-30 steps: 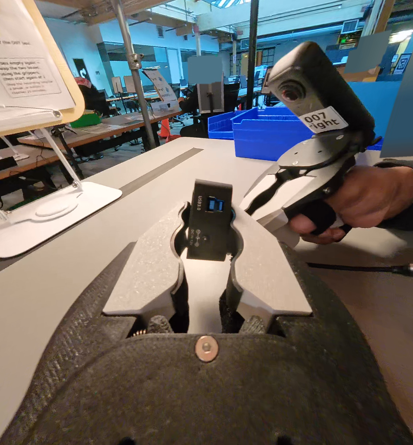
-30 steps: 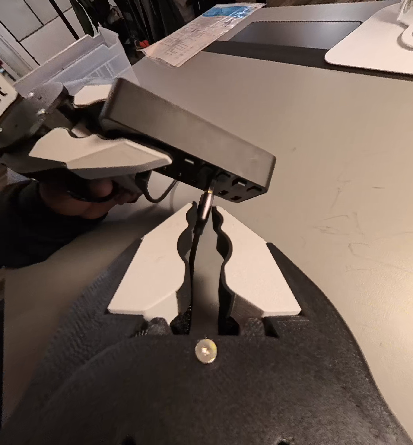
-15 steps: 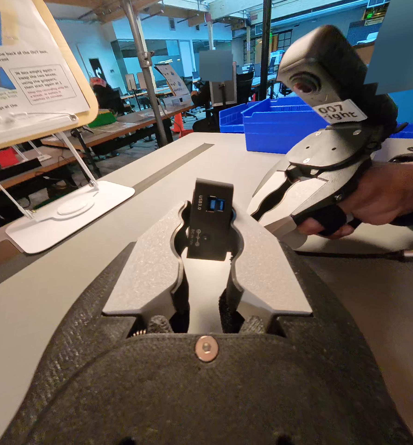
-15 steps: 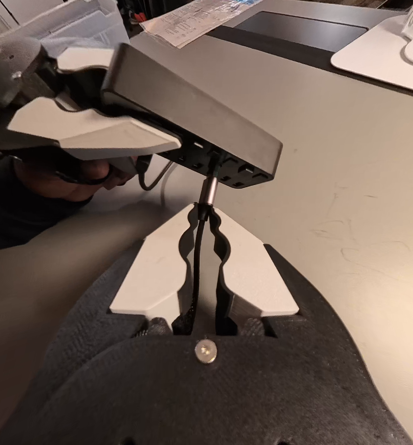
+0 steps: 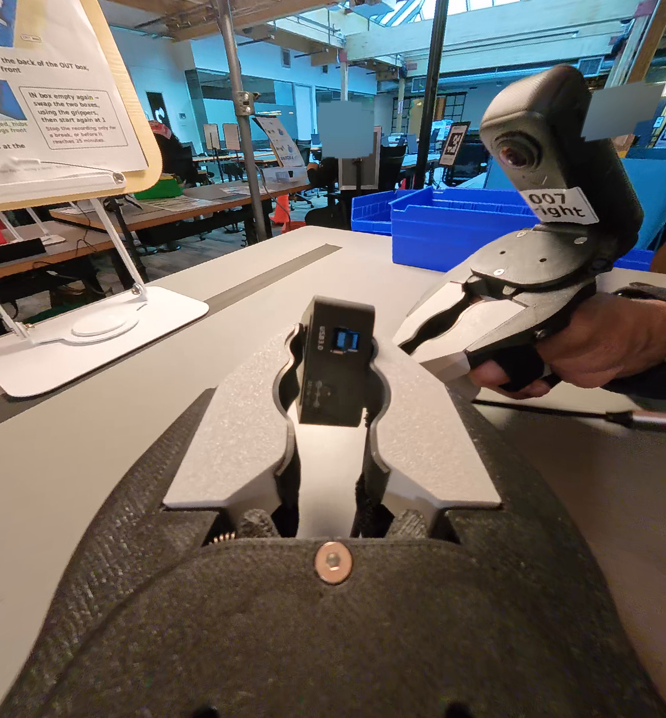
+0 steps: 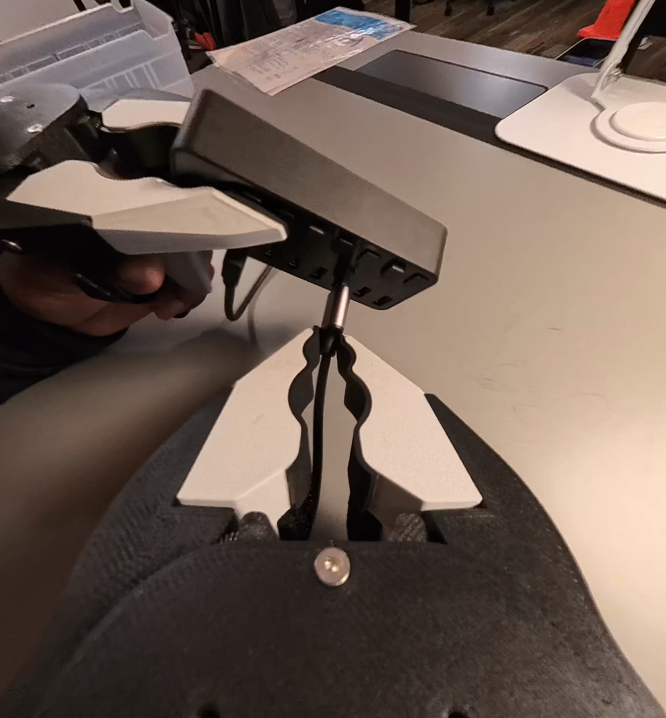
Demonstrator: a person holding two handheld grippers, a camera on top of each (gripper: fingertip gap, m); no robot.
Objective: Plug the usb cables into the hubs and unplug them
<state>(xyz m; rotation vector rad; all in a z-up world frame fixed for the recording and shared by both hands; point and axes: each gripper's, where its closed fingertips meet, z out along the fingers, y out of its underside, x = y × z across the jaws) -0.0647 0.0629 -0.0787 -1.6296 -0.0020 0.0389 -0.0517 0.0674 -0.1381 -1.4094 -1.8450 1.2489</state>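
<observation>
My left gripper (image 5: 333, 349) is shut on a black USB hub (image 5: 337, 373) and holds it off the table, its end with a blue port facing away from me. In the right wrist view the hub (image 6: 304, 186) hangs tilted, its row of ports facing my right gripper (image 6: 325, 336). A silver plug (image 6: 337, 311) sits in one port. My right gripper is shut on the black cable (image 6: 318, 408) just behind that plug. The left fingers (image 6: 168, 221) clamp the hub's near end. A second short cable (image 6: 232, 272) also leaves the hub.
A white stand base (image 5: 90, 334) with a clipboard of instructions stands at the left. Blue bins (image 5: 459, 233) sit at the table's far side. A clear plastic bin (image 6: 71, 66), a paper sheet (image 6: 304, 50) and a dark strip (image 6: 440, 85) lie beyond the hub. There is about 6 cm between the tips of the two grippers.
My right gripper has drawn back from the hub. Its tips slid off the silver plug onto the cable behind it. The plug stays at the port. The left gripper kept its hold.
</observation>
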